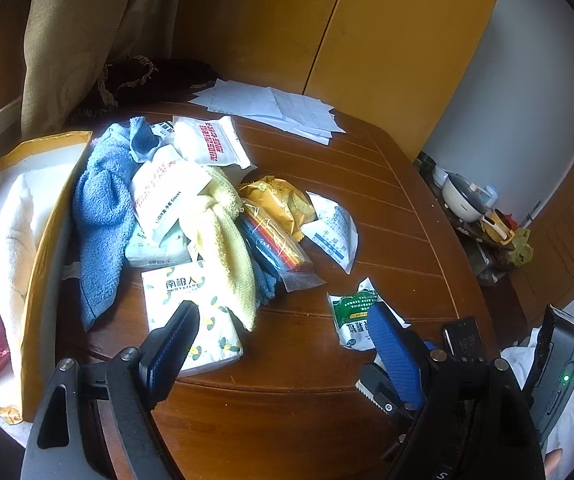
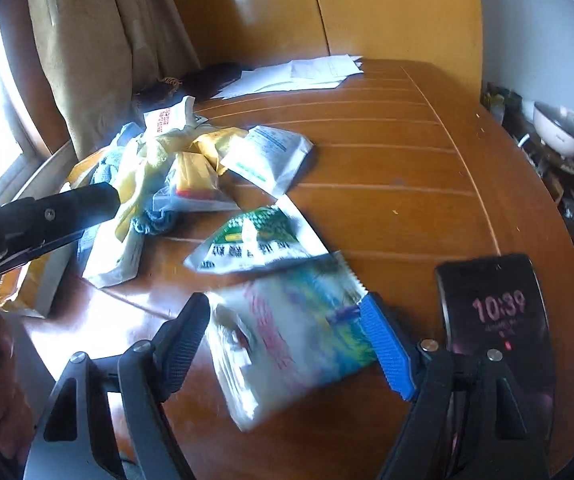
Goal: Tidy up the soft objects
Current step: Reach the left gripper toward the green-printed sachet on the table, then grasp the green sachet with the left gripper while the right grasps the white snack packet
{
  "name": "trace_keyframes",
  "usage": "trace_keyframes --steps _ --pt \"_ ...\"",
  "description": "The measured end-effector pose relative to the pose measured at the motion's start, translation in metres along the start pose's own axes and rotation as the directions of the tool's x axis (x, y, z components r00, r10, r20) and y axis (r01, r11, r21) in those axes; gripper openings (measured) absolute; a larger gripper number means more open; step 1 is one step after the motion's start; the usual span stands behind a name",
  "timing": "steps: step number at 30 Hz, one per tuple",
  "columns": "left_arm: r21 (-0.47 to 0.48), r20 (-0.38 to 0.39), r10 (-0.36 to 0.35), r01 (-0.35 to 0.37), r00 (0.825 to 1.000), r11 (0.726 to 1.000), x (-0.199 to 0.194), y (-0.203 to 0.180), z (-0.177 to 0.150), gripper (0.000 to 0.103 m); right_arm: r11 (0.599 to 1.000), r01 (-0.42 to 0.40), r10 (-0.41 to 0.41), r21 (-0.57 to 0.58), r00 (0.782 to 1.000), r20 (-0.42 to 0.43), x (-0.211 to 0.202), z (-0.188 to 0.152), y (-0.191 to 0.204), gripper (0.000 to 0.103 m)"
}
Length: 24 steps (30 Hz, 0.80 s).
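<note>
A round wooden table [image 1: 367,208] with pale inlaid lines fills both views, standing before yellow-orange cupboard doors [image 1: 387,40] and a beige curtain [image 1: 79,40]. Relative to the table, an open cardboard box [image 1: 35,264] sits at its left edge, holding a cream cloth and a red bag. Loose white papers [image 1: 271,108] lie at the table's far edge. Near the table's left half lies a heap of soft things: a blue towel [image 1: 103,216] with its long axis running from the far side toward the near side, a yellow cloth [image 1: 223,240] draped the same way, white glove packs, and a tissue pack [image 1: 191,320] at the near end. A green-and-white sachet [image 1: 353,316] lies alone toward the table's near right. A phone [image 2: 495,320] rests at the table's near right rim. The left gripper [image 1: 287,320] hangs over the near edge with its jaws wide apart and empty. In the right wrist view, the right gripper [image 2: 287,320] has its jaws spread, and a blurred white packet [image 2: 287,344] with blue-green print lies between them, its long axis slanting across the gap; whether the pads touch it cannot be told.
</note>
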<state>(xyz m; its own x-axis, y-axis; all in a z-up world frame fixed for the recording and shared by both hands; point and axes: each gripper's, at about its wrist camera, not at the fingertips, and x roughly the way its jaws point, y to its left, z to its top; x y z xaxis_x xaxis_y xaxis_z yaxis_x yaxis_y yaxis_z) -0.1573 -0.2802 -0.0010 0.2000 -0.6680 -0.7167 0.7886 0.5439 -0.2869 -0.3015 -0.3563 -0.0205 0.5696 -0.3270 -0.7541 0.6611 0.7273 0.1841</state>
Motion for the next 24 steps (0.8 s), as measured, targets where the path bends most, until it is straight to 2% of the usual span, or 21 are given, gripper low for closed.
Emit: trace_keyframes --steps 2,7,12,15,21,23,24 --pt "-0.001 -0.007 0.0 0.0 1.0 1.0 0.004 -0.001 0.001 0.088 1.0 0.009 -0.009 -0.008 1.0 0.01 0.005 0.002 0.004 0.082" --pt "0.025 -0.015 -0.007 0.008 1.0 1.0 0.01 -0.007 0.005 0.088 0.994 -0.109 0.109 0.0 0.994 0.024 -0.009 0.002 0.003 0.082" --pt "0.069 -0.071 -0.069 0.074 0.995 0.995 0.029 -0.025 0.015 0.088 0.996 -0.076 0.076 0.054 0.997 0.002 -0.016 -0.005 -0.011 0.082" --pt "0.111 -0.13 -0.119 0.134 0.984 0.985 0.047 -0.039 0.02 0.088 0.999 -0.034 0.034 0.031 0.999 0.008 -0.014 -0.008 -0.007 0.083" --pt "0.215 -0.214 -0.12 0.166 0.97 0.962 0.079 -0.067 0.023 0.088 1.0 -0.004 0.005 -0.024 1.0 0.031 -0.011 -0.011 0.0 0.082" --pt "0.242 -0.24 -0.112 0.171 0.964 0.955 0.092 -0.072 0.021 0.088 1.0 -0.017 0.018 -0.016 0.999 0.038 -0.013 -0.011 -0.002 0.082" --pt "0.244 -0.258 -0.112 0.177 0.96 0.953 0.099 -0.073 0.02 0.082 0.999 -0.044 0.043 0.008 0.998 0.047 -0.015 -0.012 -0.005 0.082"
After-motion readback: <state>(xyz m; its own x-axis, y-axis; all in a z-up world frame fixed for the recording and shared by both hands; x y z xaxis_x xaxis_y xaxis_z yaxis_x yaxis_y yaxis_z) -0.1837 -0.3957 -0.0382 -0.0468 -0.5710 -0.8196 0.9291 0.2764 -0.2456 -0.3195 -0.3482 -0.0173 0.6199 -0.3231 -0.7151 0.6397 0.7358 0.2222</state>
